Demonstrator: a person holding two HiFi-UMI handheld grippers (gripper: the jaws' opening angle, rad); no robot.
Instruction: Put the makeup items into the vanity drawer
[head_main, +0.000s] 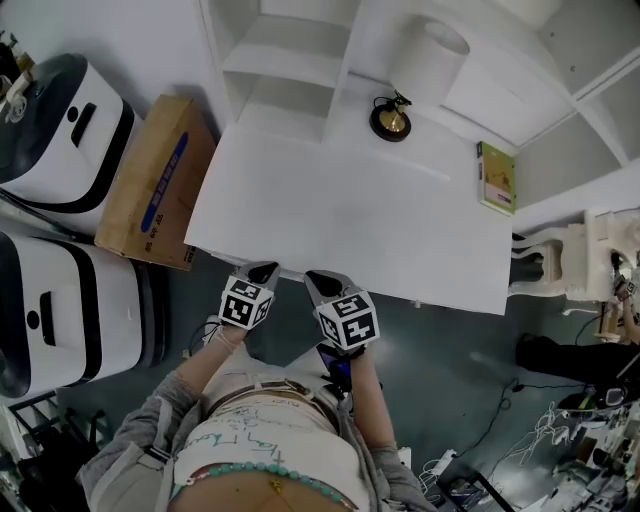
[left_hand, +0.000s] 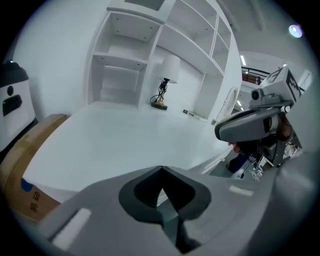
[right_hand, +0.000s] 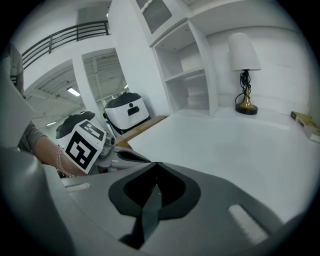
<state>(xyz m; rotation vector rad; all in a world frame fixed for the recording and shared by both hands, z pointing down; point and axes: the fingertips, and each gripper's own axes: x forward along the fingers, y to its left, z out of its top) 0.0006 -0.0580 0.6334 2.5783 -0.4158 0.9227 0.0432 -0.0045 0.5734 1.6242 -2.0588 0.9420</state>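
The left gripper (head_main: 262, 271) and right gripper (head_main: 323, 284) are grey with dark jaw hollows, and each carries a white cube (head_main: 246, 304) with black square markers. The person wears grey sleeves (head_main: 135, 445) and a pale top (head_main: 265, 436) with scribbled lines. Turquoise beads (head_main: 250, 468) show at 6 o'clock, and there is a thin bracelet (right_hand: 59, 161) on the left wrist.

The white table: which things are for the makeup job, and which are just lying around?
For the job:
white vanity table; left tool and right tool, both shut and empty. No makeup or drawer shows.

Just lying about:
lamp; green book; cardboard box; white machines.
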